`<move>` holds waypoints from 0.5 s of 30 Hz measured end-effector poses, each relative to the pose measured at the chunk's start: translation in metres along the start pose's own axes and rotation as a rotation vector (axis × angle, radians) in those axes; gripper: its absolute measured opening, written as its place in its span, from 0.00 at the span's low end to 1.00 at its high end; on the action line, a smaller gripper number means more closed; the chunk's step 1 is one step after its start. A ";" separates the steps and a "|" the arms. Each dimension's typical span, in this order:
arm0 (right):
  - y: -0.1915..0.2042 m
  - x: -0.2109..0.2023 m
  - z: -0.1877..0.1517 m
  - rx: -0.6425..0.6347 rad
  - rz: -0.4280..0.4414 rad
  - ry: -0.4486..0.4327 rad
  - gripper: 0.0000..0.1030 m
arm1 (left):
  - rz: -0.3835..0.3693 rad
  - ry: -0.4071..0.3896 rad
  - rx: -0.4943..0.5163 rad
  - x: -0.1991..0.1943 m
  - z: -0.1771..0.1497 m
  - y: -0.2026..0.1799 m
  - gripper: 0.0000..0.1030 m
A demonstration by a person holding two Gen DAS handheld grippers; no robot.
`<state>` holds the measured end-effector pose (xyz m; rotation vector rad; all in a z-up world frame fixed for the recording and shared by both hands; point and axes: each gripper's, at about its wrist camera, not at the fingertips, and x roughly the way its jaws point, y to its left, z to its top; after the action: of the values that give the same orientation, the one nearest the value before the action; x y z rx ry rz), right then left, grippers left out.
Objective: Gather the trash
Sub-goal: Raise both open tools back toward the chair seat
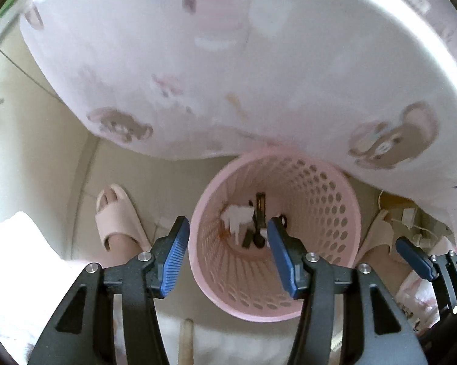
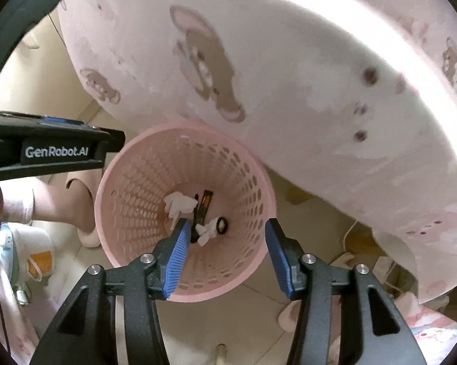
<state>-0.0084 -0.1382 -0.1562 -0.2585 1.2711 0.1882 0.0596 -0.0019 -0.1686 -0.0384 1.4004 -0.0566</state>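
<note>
A pink perforated trash basket (image 1: 335, 210) stands on the floor below both grippers; it also shows in the right wrist view (image 2: 131, 188). At its bottom lie crumpled white tissue (image 1: 237, 216) (image 2: 179, 203), a black flat wrapper (image 1: 260, 210) (image 2: 204, 203) and a small black ring (image 2: 221, 225). My left gripper (image 1: 227, 238) is open and empty above the basket's near rim. My right gripper (image 2: 225, 237) is open and empty over the basket mouth. The right gripper shows at the right edge of the left wrist view (image 1: 417, 261), and the left gripper's finger shows in the right wrist view (image 2: 55, 152).
A table edge with a pink bear-print cloth (image 1: 228, 76) (image 2: 289, 76) overhangs the basket's far side. The person's feet in pink slippers (image 1: 119, 216) (image 1: 377, 237) stand on both sides of the basket. White cables and a plug (image 1: 411, 219) lie at right on the tiled floor.
</note>
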 end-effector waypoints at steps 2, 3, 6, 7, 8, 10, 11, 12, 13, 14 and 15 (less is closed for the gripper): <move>0.001 -0.010 0.001 -0.018 0.012 -0.028 0.54 | -0.011 -0.039 0.012 -0.014 0.003 -0.001 0.51; 0.000 -0.018 0.002 -0.011 0.016 -0.053 0.54 | -0.009 -0.075 0.020 -0.024 0.005 -0.001 0.51; -0.005 -0.037 0.003 0.022 0.014 -0.122 0.55 | 0.025 -0.191 0.048 -0.051 0.007 -0.002 0.51; -0.006 -0.043 0.004 0.027 0.007 -0.145 0.55 | 0.039 -0.239 0.064 -0.062 0.006 -0.002 0.51; -0.007 -0.051 0.004 0.029 -0.008 -0.183 0.55 | 0.046 -0.273 0.076 -0.070 0.005 -0.004 0.51; -0.007 -0.064 0.005 0.026 -0.041 -0.244 0.56 | 0.051 -0.369 0.103 -0.088 0.003 -0.006 0.51; -0.007 -0.072 0.006 0.026 -0.071 -0.285 0.61 | 0.058 -0.419 0.102 -0.097 0.001 -0.006 0.51; -0.005 -0.077 0.007 0.028 -0.095 -0.315 0.64 | 0.072 -0.461 0.093 -0.105 0.000 -0.006 0.51; -0.005 -0.082 0.007 0.029 -0.115 -0.345 0.70 | 0.087 -0.513 0.081 -0.113 -0.002 -0.005 0.51; -0.005 -0.087 0.006 0.030 -0.136 -0.373 0.71 | 0.090 -0.557 0.076 -0.120 -0.003 -0.003 0.51; -0.005 -0.091 0.007 0.029 -0.154 -0.397 0.71 | 0.089 -0.587 0.071 -0.125 -0.003 -0.002 0.51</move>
<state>-0.0265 -0.1411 -0.0667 -0.2771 0.8558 0.0832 0.0355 0.0035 -0.0463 0.0625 0.8119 -0.0181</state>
